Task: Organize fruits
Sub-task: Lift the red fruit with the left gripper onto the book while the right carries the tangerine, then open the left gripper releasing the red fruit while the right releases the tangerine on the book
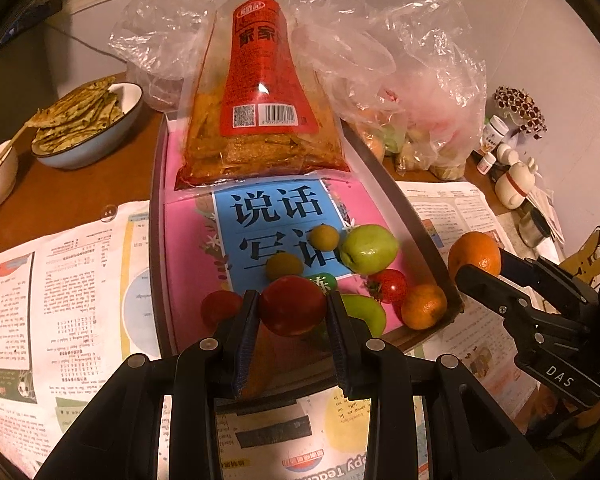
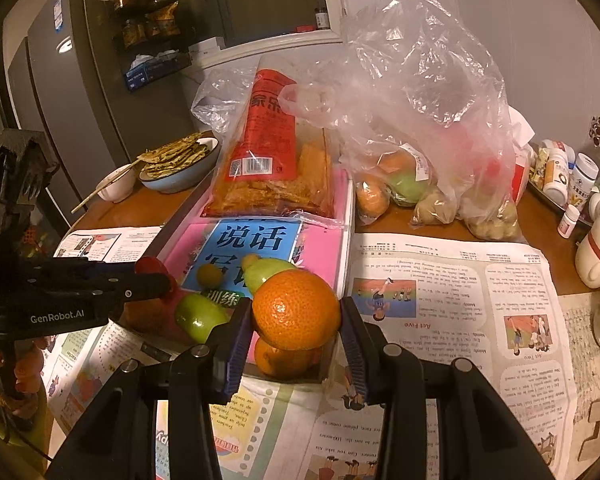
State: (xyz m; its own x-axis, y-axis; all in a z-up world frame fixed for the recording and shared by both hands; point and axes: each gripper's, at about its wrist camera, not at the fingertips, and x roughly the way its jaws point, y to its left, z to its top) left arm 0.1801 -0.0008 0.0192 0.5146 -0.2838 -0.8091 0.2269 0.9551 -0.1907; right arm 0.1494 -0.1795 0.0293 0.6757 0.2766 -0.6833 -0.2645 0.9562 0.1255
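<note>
Fruits are clamped in both tongs above the tray's (image 1: 420, 216) near end: a tomato (image 1: 292, 310) is pinched by the left tongs (image 1: 293, 312), an orange (image 2: 296, 310) by the right tongs (image 2: 296, 316), over the newspaper-covered desk (image 2: 452, 320).

Glossy tomato (image 1: 293, 311), pebbled orange (image 2: 296, 309) (newspaper (image 2: 452, 304) matt).

A dark red tomato (image 1: 293, 310) sits between the black left claw's (image 1: 293, 312) blue pads. A dimpled orange (image 2: 296, 310) fills the right claw (image 2: 296, 316). Beyond the left claw: pale green fruit (image 1: 369, 248), a pink-and-blue book (image 1: 276, 232) with black characters, and a red-labelled snack bag (image 1: 260, 92). Brown tabletop (image 1: 72, 188).
</note>
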